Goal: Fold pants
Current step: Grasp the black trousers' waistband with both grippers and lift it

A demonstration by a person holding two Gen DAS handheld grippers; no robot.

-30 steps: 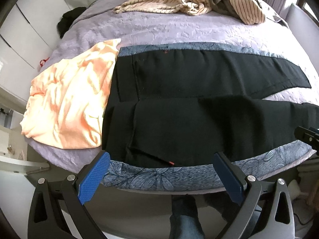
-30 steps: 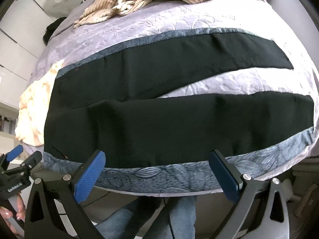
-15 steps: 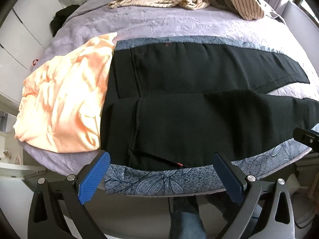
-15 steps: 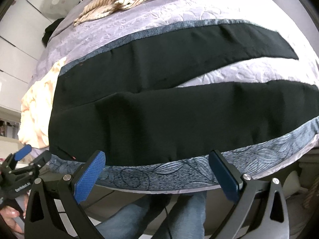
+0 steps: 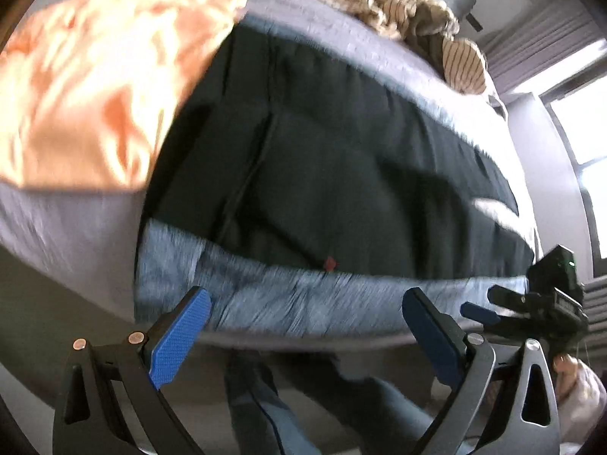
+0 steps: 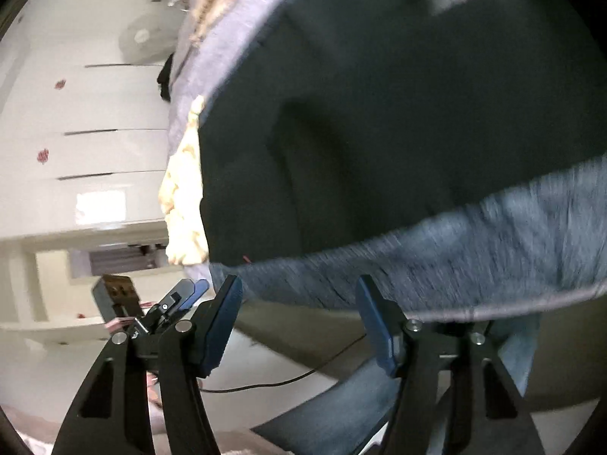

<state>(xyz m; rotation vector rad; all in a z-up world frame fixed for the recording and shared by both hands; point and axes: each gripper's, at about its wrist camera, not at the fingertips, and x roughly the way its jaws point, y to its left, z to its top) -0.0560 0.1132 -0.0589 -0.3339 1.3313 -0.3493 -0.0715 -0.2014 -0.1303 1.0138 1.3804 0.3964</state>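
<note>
The black pants [image 5: 322, 159] lie spread flat on the bed, on a grey-blue patterned cloth [image 5: 303, 303] that hangs over the near edge. My left gripper [image 5: 307, 326] hovers open just off that edge, near the waist end, with nothing between its fingers. In the right wrist view the black pants [image 6: 398, 113] fill the upper right, above the grey-blue cloth [image 6: 455, 258]. My right gripper [image 6: 299, 318] is below the bed edge; its jaws are closing with nothing between them. Each gripper shows at the side of the other's view. Both views are blurred.
An orange garment [image 5: 87, 87] lies left of the pants' waist. A striped beige heap [image 5: 417, 19] sits at the far side of the lilac bedspread [image 5: 57, 227]. White cabinets [image 6: 95, 113] stand to the left. A person's jeans-clad legs [image 5: 265, 409] and a cable [image 6: 296, 379] are below.
Both grippers have dropped toward the bed's near edge and rolled, tilting the views. The right jaws have narrowed. The pants lie as before.
</note>
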